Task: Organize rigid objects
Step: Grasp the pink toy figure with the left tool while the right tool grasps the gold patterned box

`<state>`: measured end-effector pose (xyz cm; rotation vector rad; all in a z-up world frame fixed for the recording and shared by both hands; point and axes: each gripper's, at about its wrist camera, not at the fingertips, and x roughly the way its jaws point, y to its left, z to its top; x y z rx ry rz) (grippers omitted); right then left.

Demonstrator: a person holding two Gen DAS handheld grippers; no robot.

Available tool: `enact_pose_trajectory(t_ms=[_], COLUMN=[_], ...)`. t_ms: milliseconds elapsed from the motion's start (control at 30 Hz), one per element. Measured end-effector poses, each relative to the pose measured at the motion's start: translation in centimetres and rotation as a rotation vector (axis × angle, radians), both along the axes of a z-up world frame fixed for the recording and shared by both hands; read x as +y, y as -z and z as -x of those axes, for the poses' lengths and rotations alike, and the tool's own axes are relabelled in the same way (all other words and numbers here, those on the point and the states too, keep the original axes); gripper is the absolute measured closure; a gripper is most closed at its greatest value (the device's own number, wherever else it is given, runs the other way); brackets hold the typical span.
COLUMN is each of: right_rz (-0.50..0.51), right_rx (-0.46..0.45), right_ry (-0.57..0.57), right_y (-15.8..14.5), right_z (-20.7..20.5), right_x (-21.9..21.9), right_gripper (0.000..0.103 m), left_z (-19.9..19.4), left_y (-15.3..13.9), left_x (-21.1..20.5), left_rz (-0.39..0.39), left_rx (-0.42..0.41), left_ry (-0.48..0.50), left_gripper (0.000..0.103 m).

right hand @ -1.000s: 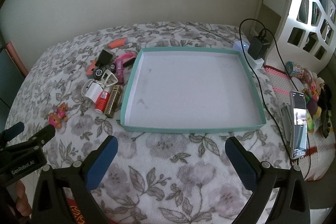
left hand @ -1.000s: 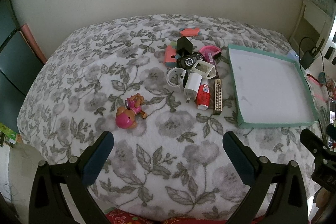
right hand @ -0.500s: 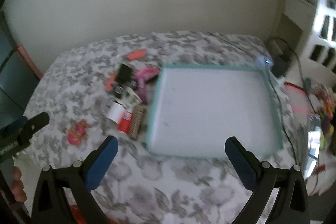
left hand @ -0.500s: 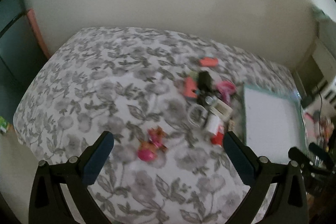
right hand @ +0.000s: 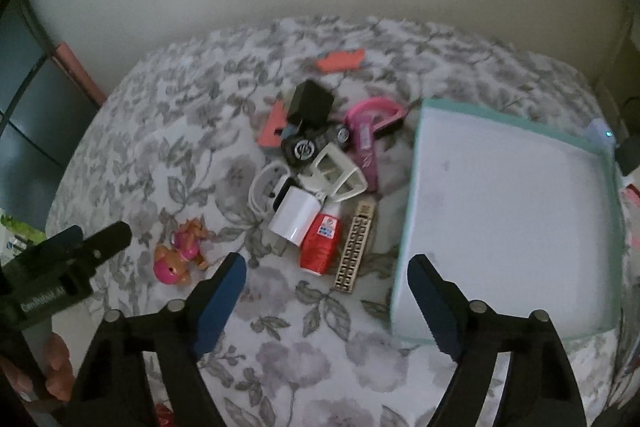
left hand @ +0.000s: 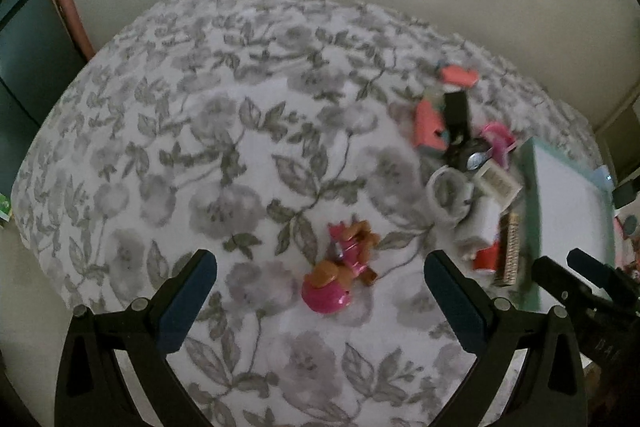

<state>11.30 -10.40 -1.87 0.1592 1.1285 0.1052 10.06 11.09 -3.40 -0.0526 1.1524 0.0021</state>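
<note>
Meanwhile, right gripper, jaws just narrowing, gapes empty above red bottle.

Tray at right on bed, heap of small things just left, toy dog further left

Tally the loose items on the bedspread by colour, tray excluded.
Coral: 2, flat piece, block
Black: 2, box, round gadget
Pink: 2, tool, toy
White: 3, frame, charger, cable
Red: 1, bottle
Gold: 1, bar
Total: 11
</note>
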Motion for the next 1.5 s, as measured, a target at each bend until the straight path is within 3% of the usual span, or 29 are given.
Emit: enact_pose_trajectory(t_ms=[233, 367, 600, 833, 1000, 1500], right_rz=[0.003, 0.007, 0.014, 0.037, -0.012, -0.012], right_rx=[0.066, 0.083, 0.107, 0.098, 0.104, 0.137], right_ry=[-0.033, -0.008, 0.004, 0.009, 0.038, 0.045], right_y=[3.8, 4.9, 6.1, 6.2, 6.2, 6.3], right_z=[-1.6, -2.0, -3.0, -3.5, -3.3, -3.4], right_x=[1.0, 0.6, 0.4, 0.4, -0.4, -0.4], right_gripper=[0.049, 0.057, 0.076, 0.078, 0.079, 0.077], left_z=[-1.0, -1.2, -1.6, -1.6, -1.5, -1.1], left_y=[3.3, 4.4, 5.6, 6.8, 7.5, 8.5], left_x=[-0.1, -0.8, -1.9, -2.4, -2.5, -2.6], left_rz=[0.018, 0.016, -0.021, -0.036, -0.034, -0.02], left_rx=[0.049, 0.057, 0.055, 0.07, 0.074, 0.068], left_ry=[0.003, 0.033, 0.075, 0.093, 0.097, 0.096], left_gripper=[0.0, 0.011, 0.014, 0.022, 0.025, 0.025])
